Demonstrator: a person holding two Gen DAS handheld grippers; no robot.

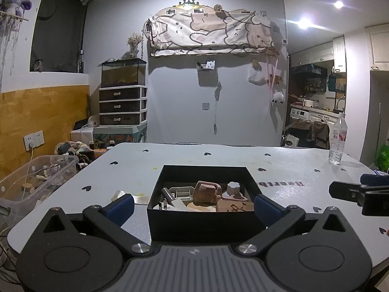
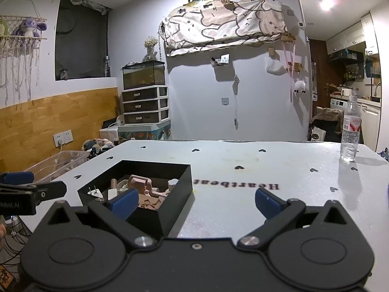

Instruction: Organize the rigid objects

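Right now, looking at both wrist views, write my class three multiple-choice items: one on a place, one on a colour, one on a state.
1. Where does the water bottle stand?
A. Far right part of the table
B. Inside the box
C. On the floor

2. What colour is the box holding the small objects?
A. White
B. Black
C. Yellow

3. How is the left gripper set?
A. Shut on the bottle
B. Shut on a cup
C. Open, holding nothing

Answers:
1 A, the bottle stands upright near the far right edge, apart from the box.
2 B, its walls are black in both views.
3 C, its blue pads sit wide apart on either side of the box.
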